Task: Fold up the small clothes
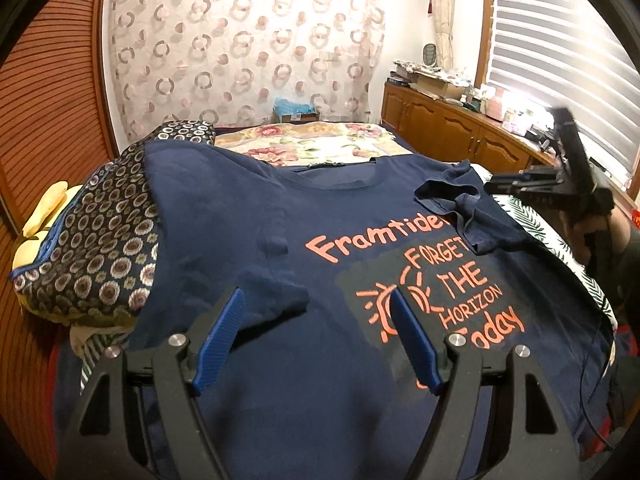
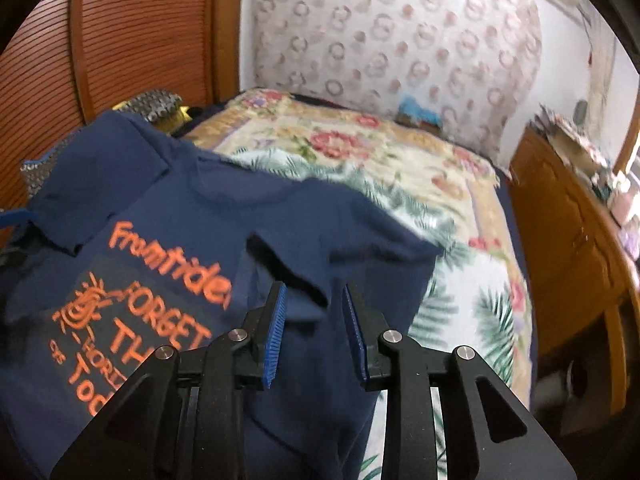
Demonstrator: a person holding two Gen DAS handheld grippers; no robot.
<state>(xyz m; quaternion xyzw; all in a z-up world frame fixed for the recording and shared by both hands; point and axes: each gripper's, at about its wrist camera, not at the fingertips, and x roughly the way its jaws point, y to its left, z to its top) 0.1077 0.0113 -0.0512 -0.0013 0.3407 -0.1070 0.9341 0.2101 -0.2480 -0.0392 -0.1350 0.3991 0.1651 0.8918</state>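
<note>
A navy T-shirt point(image 1: 256, 216) with orange lettering lies face up on the bed. Both sleeves are folded in over the body: the left sleeve point(image 1: 272, 296) and the right sleeve point(image 1: 452, 204). My left gripper point(image 1: 318, 300) is open and empty above the shirt's lower middle, beside the left sleeve. The shirt also shows in the right wrist view point(image 2: 172, 220). My right gripper point(image 2: 314, 296) is open and empty just above the right sleeve point(image 2: 304, 256). It also shows at the right in the left wrist view point(image 1: 536, 182).
A patterned pillow point(image 1: 100, 240) lies under the shirt's left side. The floral bedspread point(image 2: 360, 152) stretches beyond the shirt. A wooden cabinet point(image 1: 448, 128) with clutter on top stands to the right, below a window blind point(image 1: 560, 40). A wooden louvred door point(image 1: 52, 100) is on the left.
</note>
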